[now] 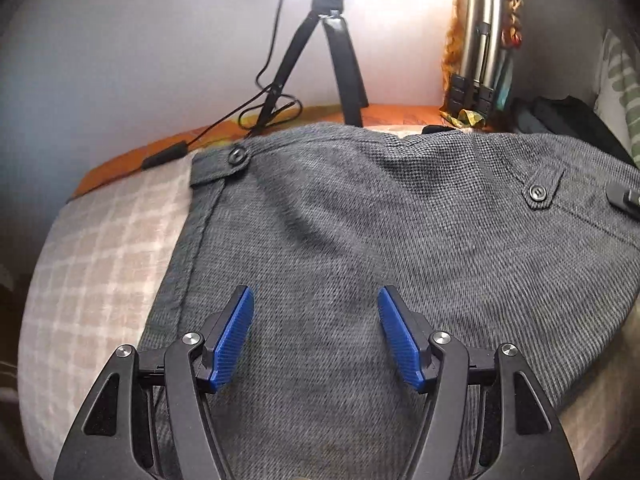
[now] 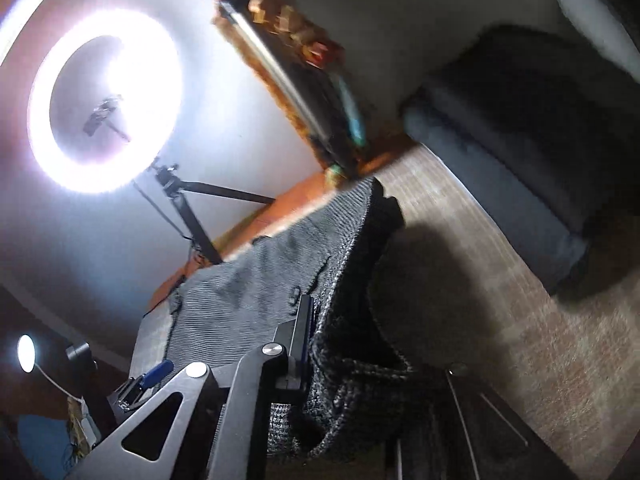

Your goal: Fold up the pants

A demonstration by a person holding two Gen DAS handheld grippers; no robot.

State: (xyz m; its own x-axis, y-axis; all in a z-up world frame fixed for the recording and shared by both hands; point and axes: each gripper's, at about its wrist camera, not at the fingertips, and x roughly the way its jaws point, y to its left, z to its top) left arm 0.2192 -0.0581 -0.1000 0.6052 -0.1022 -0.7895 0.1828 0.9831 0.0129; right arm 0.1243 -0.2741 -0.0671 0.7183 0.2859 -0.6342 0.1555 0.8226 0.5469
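Observation:
Grey woven pants (image 1: 360, 216) lie spread on a checked bed cover (image 1: 104, 248), waistband at the far side with two buttoned pocket flaps. My left gripper (image 1: 316, 300) is open, its blue pads (image 1: 234, 336) just above the cloth with nothing between them. In the right wrist view my right gripper (image 2: 310, 320) is shut on a bunched edge of the pants (image 2: 280, 280) and lifts it, tilted, with folds of cloth hanging over the jaws. The right gripper's tip also shows at the right edge of the left wrist view (image 1: 624, 196).
A black tripod (image 1: 320, 56) with a cable stands on the orange sheet (image 1: 132, 156) behind the pants, holding a bright ring light (image 2: 104, 100). A folded metal tripod (image 1: 484, 40) leans at the back right. A dark bag (image 2: 520, 140) lies to the right.

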